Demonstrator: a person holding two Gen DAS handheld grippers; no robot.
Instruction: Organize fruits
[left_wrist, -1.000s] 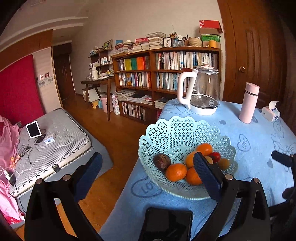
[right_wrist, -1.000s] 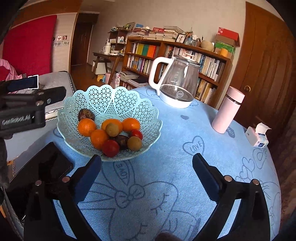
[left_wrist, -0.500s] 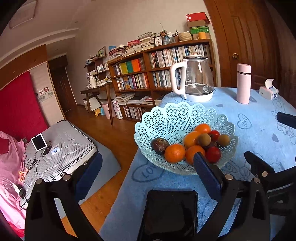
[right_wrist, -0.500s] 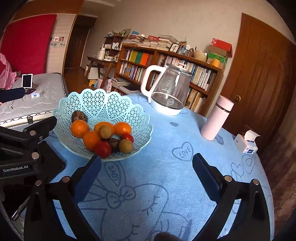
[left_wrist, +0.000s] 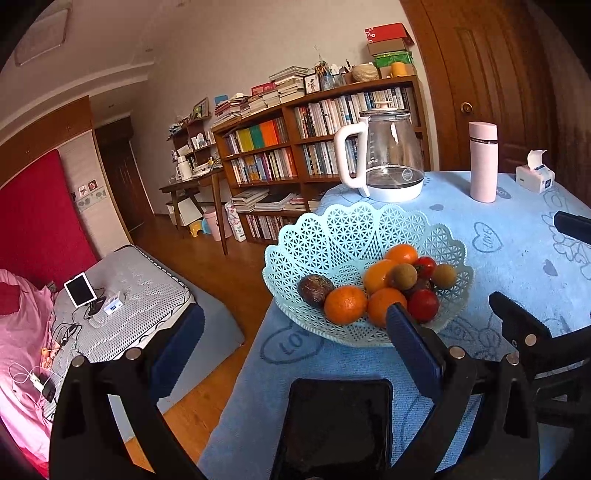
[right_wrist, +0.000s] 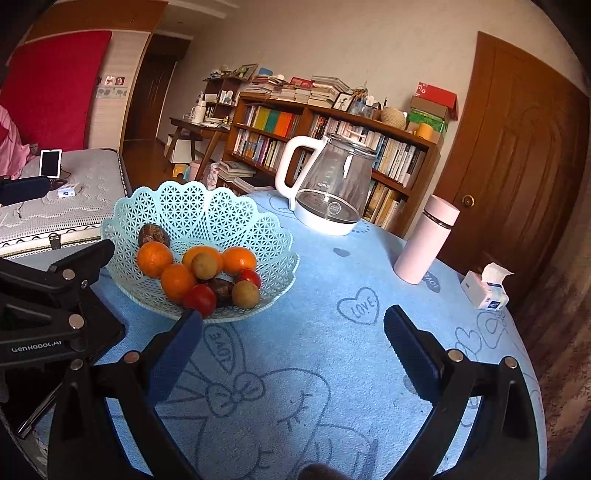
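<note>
The left gripper (left_wrist: 295, 332) and right gripper (right_wrist: 293, 325) both hold their jaws wide apart, empty. The fruit basket (right_wrist: 177, 206) sits ahead-left of the right gripper, near the table's edge (left_wrist: 236, 387); bare blue cloth (right_wrist: 332, 350) lies open ahead.

The fruit basket (right_wrist: 207, 206) is pale mint with a lattice of tiny triangles and scalloped edges. In it lie bright orange tangerines (right_wrist: 154, 258), red tomatoes (right_wrist: 200, 300), tan-brown longans (right_wrist: 245, 294) and a dark purple-brown passion fruit (right_wrist: 153, 234). The tablecloth (right_wrist: 332, 354) is sky blue, printed with darker blue hearts and a cartoon rabbit. To the right stands a soft pink flask (right_wrist: 424, 240); farther off, a clear kettle (right_wrist: 328, 188) with a white handle and base.
</note>
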